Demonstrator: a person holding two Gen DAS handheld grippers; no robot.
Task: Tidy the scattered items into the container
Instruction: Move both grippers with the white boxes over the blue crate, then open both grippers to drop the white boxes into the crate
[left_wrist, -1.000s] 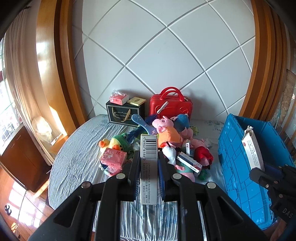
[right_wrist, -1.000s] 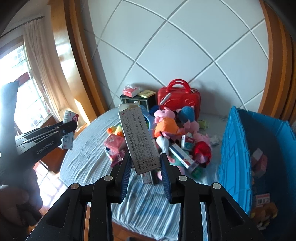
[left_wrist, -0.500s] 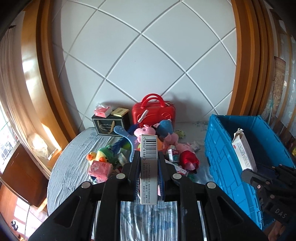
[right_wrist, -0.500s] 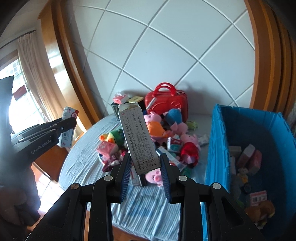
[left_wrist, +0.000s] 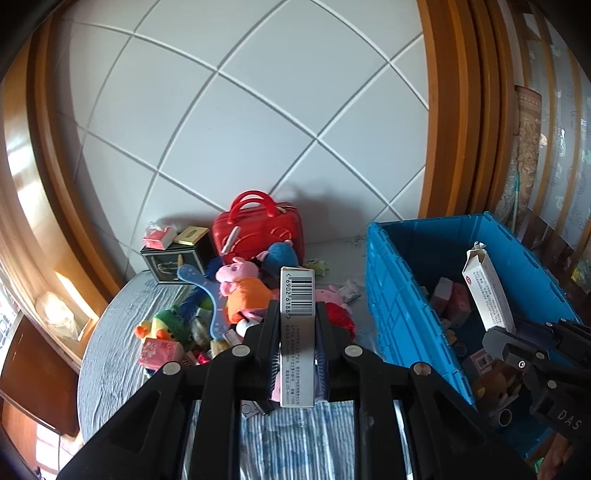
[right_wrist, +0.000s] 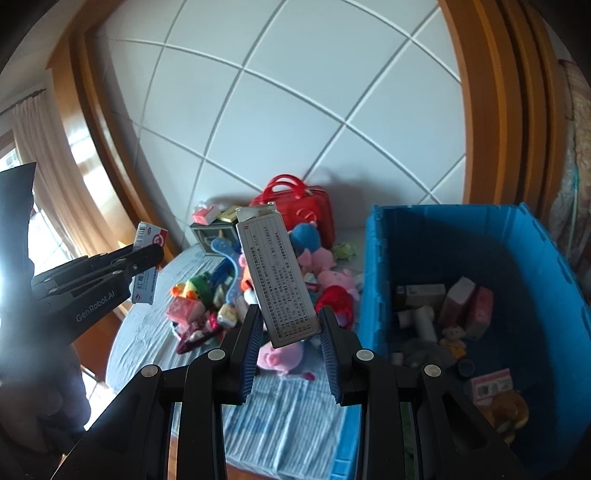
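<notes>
My left gripper (left_wrist: 297, 314) is shut on a narrow white barcode box (left_wrist: 296, 332), held upright above the table's front. My right gripper (right_wrist: 290, 321) is shut on a tall white printed carton (right_wrist: 275, 271) that tilts left; in the left wrist view this carton (left_wrist: 487, 295) hangs over the blue crate (left_wrist: 391, 295). The crate also shows in the right wrist view (right_wrist: 373, 280), holding several boxes and small toys. A pile of plush toys (left_wrist: 240, 291) and small boxes lies on the striped cloth. The left gripper and its box (right_wrist: 147, 266) show at the left of the right wrist view.
A red handbag (left_wrist: 258, 229) and a black box (left_wrist: 173, 258) with small packs on top stand at the back against the tiled wall. Wooden frames flank the wall. The round table's edge (left_wrist: 88, 369) drops off at left and front.
Both grippers have swung right with their boxes. The blue crate has come further into both views, and the right gripper's carton now hangs over it.
</notes>
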